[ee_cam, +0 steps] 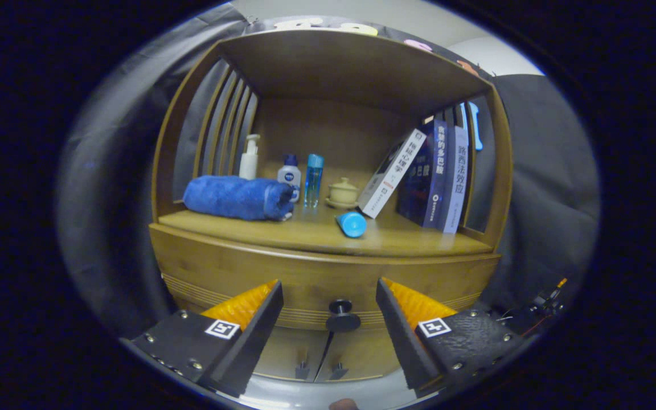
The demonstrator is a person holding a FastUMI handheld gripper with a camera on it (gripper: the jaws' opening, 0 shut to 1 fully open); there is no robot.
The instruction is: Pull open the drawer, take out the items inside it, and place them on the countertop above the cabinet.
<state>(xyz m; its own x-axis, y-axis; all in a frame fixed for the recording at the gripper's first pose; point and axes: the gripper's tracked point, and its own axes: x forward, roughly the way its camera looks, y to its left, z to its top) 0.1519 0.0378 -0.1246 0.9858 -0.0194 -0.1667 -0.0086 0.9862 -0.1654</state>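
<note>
Drawer (328,282) shut flush, its knob (343,315) just ahead between the tongs (328,302), which stand wide, holding nothing. Counter (408,239) carries blue towel (237,197), bottles, a lying blue tube (352,224) (from the drawer? cannot tell). Fits either start or finish.

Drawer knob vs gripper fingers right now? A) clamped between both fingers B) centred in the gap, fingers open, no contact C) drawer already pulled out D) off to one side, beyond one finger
B: the gripper is open, and the black drawer knob sits midway in the gap, ahead of both fingers and untouched; the drawer front looks flush.
</note>
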